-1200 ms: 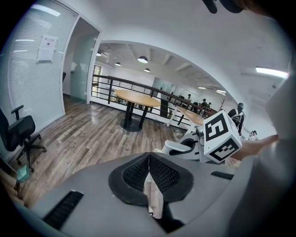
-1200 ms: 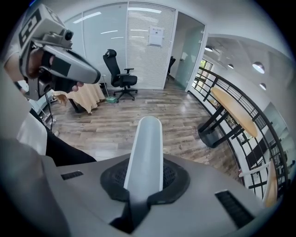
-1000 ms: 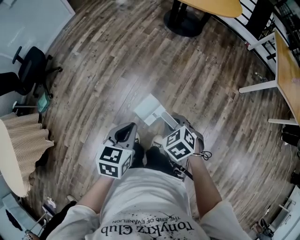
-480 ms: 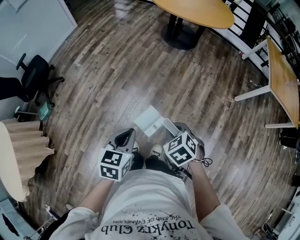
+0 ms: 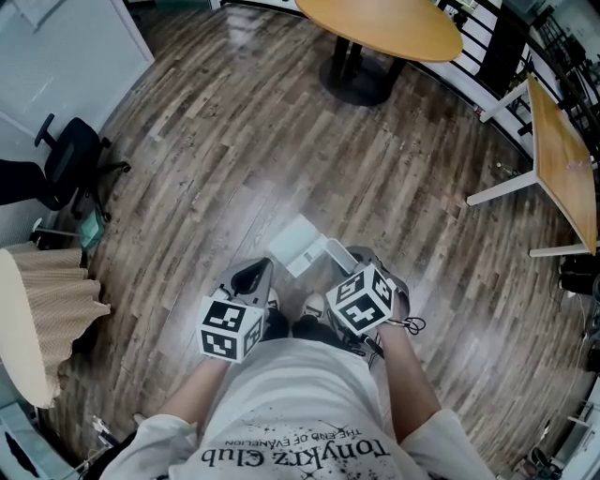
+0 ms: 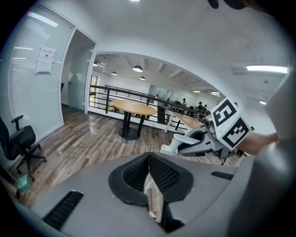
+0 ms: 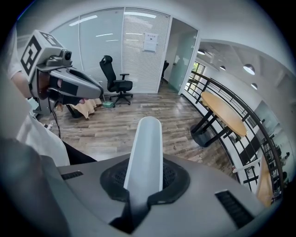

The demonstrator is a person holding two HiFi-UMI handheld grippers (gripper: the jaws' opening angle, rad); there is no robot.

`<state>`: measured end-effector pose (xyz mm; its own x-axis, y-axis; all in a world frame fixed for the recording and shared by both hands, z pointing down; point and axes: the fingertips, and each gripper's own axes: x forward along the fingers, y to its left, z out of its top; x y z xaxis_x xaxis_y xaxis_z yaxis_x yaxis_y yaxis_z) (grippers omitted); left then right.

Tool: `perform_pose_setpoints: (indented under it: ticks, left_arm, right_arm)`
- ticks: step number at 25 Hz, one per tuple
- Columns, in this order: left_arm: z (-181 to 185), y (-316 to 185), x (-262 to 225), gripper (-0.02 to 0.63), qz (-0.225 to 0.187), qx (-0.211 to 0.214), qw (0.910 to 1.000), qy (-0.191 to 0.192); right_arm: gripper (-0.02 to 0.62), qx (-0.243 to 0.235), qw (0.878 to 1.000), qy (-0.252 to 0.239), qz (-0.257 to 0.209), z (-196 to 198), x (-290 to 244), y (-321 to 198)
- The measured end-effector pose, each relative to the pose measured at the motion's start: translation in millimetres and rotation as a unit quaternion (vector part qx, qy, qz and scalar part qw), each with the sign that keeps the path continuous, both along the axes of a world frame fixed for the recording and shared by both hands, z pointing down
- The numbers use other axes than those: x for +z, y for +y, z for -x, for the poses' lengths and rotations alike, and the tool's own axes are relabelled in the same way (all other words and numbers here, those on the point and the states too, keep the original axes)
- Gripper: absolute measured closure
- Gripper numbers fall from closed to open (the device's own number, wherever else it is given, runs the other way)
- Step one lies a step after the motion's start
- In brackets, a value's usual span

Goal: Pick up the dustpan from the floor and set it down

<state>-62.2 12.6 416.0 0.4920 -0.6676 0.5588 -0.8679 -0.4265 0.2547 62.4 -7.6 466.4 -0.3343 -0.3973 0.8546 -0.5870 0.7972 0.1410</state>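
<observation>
Slightly more of the round table (image 5: pixel 380 23) is shown at upper centre than before. At mid-frame the white dustpan (image 5: pixel 300 242) is carried by its handle (image 7: pixel 145 152), pinched in the right gripper (image 5: pixel 349 258) for lifting; a pale scrap (image 6: pixel 153 199) is clamped in the left gripper (image 5: pixel 249 275).

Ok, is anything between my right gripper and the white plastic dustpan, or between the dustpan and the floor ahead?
Nothing visible. The right gripper is shut on the long handle of the white plastic dustpan, and the brown wooden floor just ahead shows no object. The round table's black base stands well beyond.
</observation>
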Motion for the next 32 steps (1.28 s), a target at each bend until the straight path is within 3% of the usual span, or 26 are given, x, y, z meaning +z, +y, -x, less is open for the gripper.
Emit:
perform_pose_setpoints:
  ticks: [32]
  left_arm:
    - [4.0, 1.7, -14.1, 0.583, -0.027, -0.004, 0.9996, 0.002]
  right_arm:
    - [0.543, -0.004, 1.000, 0.004, -0.012, 6.7, -8.3, -2.7]
